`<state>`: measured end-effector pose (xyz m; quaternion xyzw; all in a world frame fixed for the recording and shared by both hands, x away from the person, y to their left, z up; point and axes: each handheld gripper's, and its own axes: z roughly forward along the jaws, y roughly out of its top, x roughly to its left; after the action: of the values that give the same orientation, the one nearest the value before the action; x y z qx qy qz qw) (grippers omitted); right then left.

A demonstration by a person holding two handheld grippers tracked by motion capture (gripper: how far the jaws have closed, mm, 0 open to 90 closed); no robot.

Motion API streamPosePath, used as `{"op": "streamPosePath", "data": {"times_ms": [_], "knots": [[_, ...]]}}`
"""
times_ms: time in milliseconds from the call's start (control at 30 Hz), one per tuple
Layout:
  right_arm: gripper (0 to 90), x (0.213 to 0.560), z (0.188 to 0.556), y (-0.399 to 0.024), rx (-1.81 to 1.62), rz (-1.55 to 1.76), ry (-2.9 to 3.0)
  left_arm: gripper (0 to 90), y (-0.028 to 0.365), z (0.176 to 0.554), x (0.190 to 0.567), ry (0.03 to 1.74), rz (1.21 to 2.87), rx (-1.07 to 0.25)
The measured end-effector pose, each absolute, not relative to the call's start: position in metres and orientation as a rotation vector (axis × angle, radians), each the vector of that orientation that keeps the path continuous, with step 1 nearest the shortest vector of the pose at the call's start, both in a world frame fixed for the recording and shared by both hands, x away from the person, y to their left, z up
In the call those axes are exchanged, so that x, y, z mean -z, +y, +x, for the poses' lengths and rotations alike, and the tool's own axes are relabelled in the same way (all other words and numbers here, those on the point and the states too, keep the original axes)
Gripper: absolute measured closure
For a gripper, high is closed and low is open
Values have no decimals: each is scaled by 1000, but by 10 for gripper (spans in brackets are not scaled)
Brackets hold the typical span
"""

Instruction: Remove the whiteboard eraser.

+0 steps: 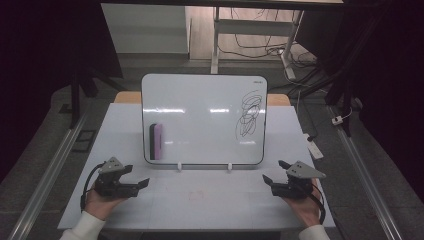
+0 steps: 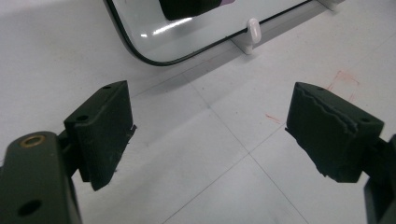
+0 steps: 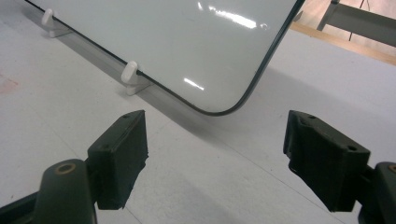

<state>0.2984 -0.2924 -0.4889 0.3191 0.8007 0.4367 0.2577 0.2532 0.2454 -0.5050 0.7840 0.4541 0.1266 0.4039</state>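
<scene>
Both grippers, left [image 1: 141, 184] and right [image 1: 270, 179], gape empty at table's near edge; grabbing the eraser [image 1: 155, 141] carelessly could topple the propped whiteboard [image 1: 200, 125].

We see a whiteboard [image 1: 200, 120] propped upright on two clips [image 1: 179, 166] at the middle of the worktop [image 1: 200, 200]. An eraser [image 1: 156, 141] sits on its lower left, scribbles [image 1: 250, 112] on its upper right. Before it, the left hand-held gripper [image 1: 141, 182] lies left and the right hand-held gripper [image 1: 272, 172] right, well apart.
</scene>
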Motion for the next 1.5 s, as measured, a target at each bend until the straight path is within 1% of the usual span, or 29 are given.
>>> {"op": "streamPosePath", "data": {"times_ms": [433, 833, 1100, 1300, 1500], "knots": [[218, 490, 300, -293, -1189, 861, 2169, 165, 246, 252, 505, 1145, 1976, -319], [221, 490, 299, -290, -1186, 860, 2168, 172, 247, 246, 498, 1152, 1960, -346], [222, 490, 297, -285, -1185, 845, 2172, 188, 243, 247, 481, 1149, 1936, -392], [223, 491, 297, -282, -1167, 834, 2178, 205, 237, 259, 457, 1143, 1892, -426], [223, 492, 297, -282, -1160, 838, 2177, 214, 230, 270, 445, 1133, 1872, -452]]}}
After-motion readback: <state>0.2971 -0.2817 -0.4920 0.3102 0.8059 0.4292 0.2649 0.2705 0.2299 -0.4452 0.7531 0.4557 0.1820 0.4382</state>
